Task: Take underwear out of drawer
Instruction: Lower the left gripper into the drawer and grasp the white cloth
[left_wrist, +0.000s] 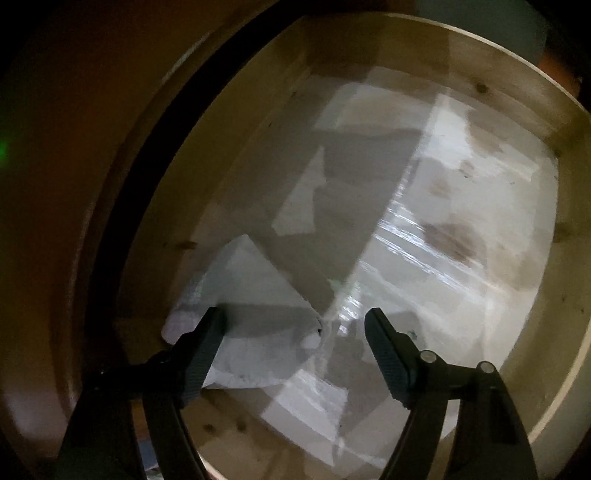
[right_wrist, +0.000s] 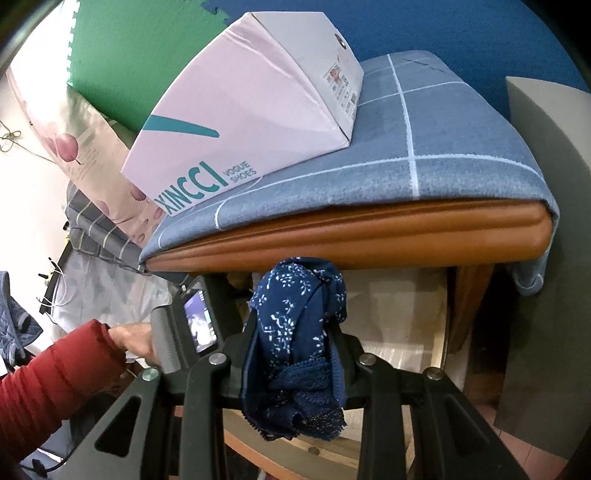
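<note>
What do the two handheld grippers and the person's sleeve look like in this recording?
Both grippers are black: the left gripper has ribbed finger pads, and the right gripper shows perforated linkage arms with silver pivot screws. The left unit carries a grey ribbed handle and small screen. The sleeve is red ribbed knit.

- The left wrist camera sits close above the open drawer (left_wrist: 236, 155), facing steeply down into it; the wooden walls and pale lined bottom fill most of the dim picture, with the left claw (left_wrist: 295, 325) at the lower edge.
- The right wrist camera sits outside and a little lower than the cabinet's cloth-covered top (right_wrist: 443, 147), facing forward and slightly down at its front edge, near enough that the right claw (right_wrist: 295, 332) fills the lower half.
- Both views share the drawer (right_wrist: 399, 314); the right view also shows the left device's handle and screen (right_wrist: 199, 321).
</note>
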